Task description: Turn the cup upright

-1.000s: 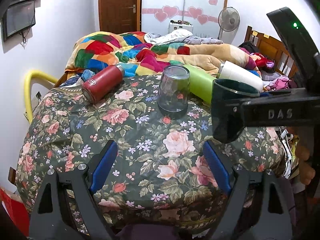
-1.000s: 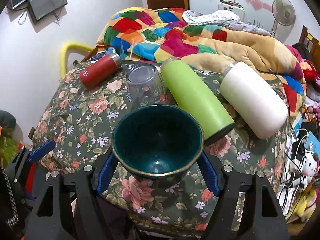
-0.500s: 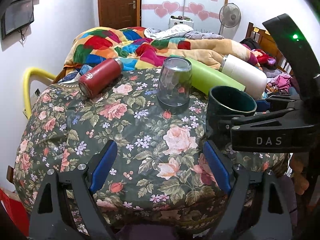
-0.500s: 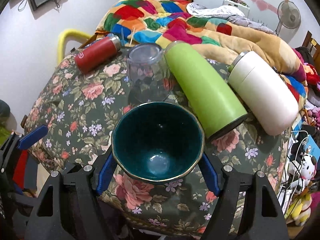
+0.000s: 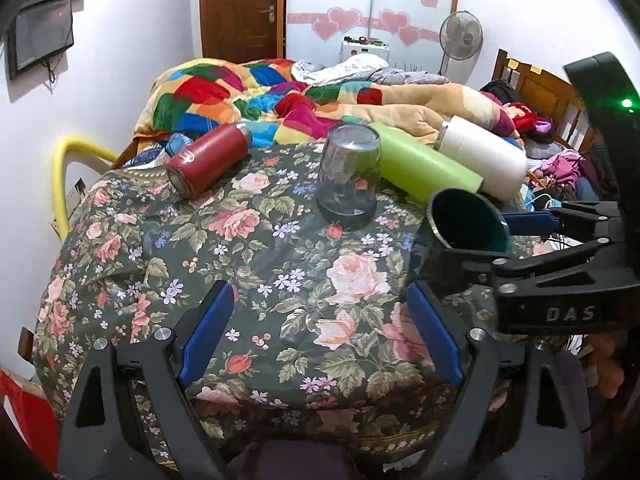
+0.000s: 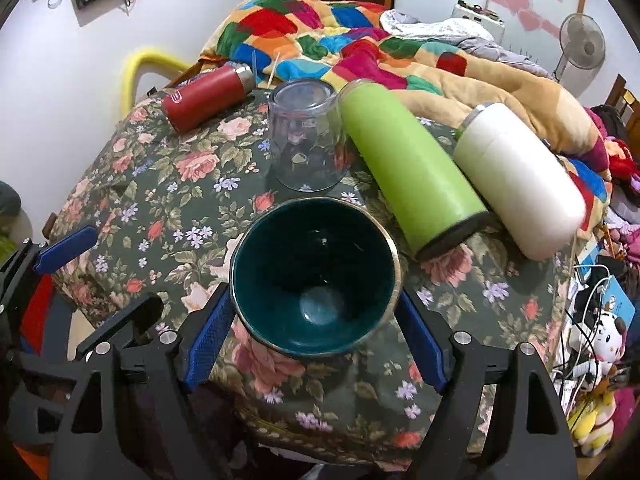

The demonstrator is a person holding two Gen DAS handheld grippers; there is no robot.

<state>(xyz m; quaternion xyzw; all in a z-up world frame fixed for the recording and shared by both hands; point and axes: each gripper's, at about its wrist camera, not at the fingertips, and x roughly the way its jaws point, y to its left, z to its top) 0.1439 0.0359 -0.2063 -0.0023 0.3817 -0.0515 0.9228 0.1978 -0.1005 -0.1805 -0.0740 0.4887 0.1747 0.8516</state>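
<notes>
Right gripper (image 6: 316, 316) closed on the dark green cup (image 6: 316, 286), 1 blue finger (image 6: 208, 342) pressed on each side of the wall. Cup held over the near right part of the surface (image 5: 256, 276), mouth turned up and tilted toward the camera, inside seen down to the bottom. Cannot tell whether its base touches the flowered cloth. In the left view, same cup (image 5: 468, 220) gripped by the right gripper (image 5: 504, 240), mouth leaning to the left.

Left gripper (image 5: 320, 332) held wide open over the near edge of the surface, nothing between its 2 fingers (image 5: 208, 328).

Behind the cup, a clear glass (image 6: 306, 140) standing upside down on the cloth. Just beside it, a green bottle (image 6: 408, 168) lying on its side, and a white bottle (image 6: 520, 184) lying next to that. A red bottle (image 6: 206, 98) lying on its side at the far left of the surface. Beyond, a bed with a many-coloured blanket (image 5: 248, 92).
</notes>
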